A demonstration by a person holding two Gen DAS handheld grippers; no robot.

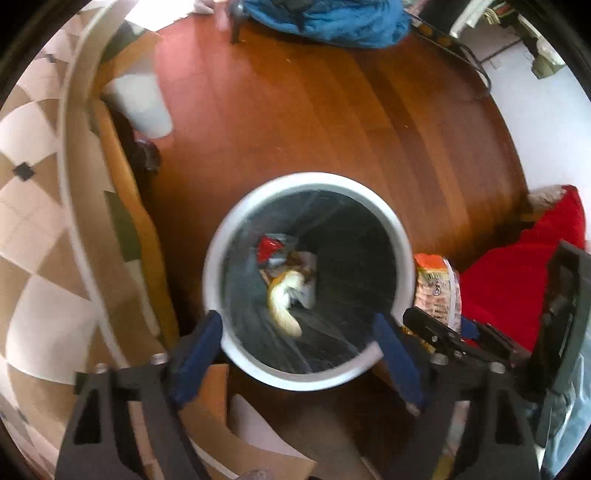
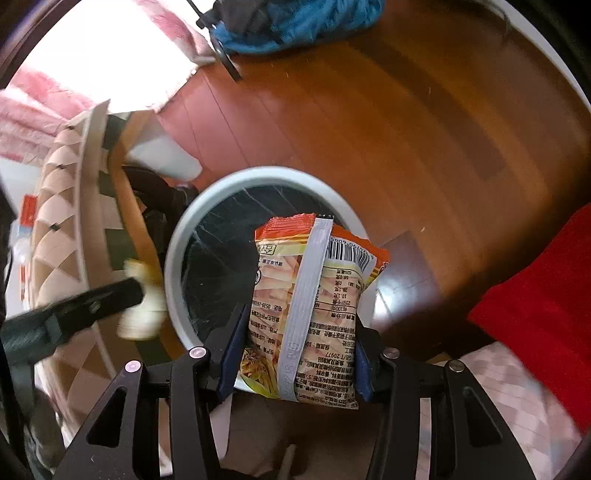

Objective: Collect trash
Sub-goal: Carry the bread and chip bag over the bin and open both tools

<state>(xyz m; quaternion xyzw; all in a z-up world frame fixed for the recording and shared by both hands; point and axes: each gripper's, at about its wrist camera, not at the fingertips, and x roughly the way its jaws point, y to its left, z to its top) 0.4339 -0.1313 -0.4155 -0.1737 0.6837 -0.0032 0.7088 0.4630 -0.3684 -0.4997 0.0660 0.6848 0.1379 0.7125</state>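
A round white-rimmed trash bin (image 1: 402, 236) with a dark liner stands on the wooden floor, seen from above. Inside lie a banana peel (image 1: 284, 302), a red wrapper (image 1: 269, 246) and other scraps. My left gripper (image 1: 301, 347) is open and empty above the bin's near rim. My right gripper (image 2: 297, 354) is shut on an orange noodle packet (image 2: 332, 295), held over the bin's (image 2: 177, 236) near right rim. The packet also shows in the left wrist view (image 1: 437, 288). A blurred pale object (image 2: 142, 302) shows by the left gripper's finger (image 2: 92, 302).
A table with a chequered cloth (image 1: 37, 206) stands at the left. A white container (image 1: 142, 105) sits on the floor behind it. A blue bundle (image 1: 325, 18) lies at the far end, red cloth (image 1: 517, 277) at the right, cardboard (image 1: 221, 443) near the bin.
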